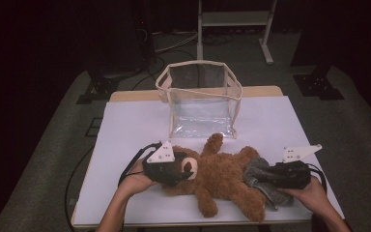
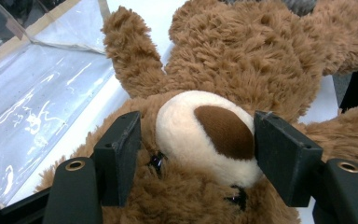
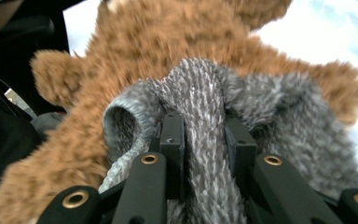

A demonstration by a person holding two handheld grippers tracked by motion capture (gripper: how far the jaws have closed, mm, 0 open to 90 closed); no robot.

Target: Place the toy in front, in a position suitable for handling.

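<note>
A brown teddy bear [image 1: 222, 179] is sprawling across the near middle of the white table [image 1: 125, 130], blocking the stretch between the left gripper [image 1: 166, 170] and the right gripper [image 1: 282, 175]. A grey knitted garment [image 1: 261, 174] is bunching over the bear's right end. A clear bag [image 1: 200, 99] is standing open just beyond the bear, its near wall almost touching the bear's raised paw, so passage between them is staying tight. Bare tabletop is lying open to the left and right of the bag and along the far corners, giving room to pass.
</note>
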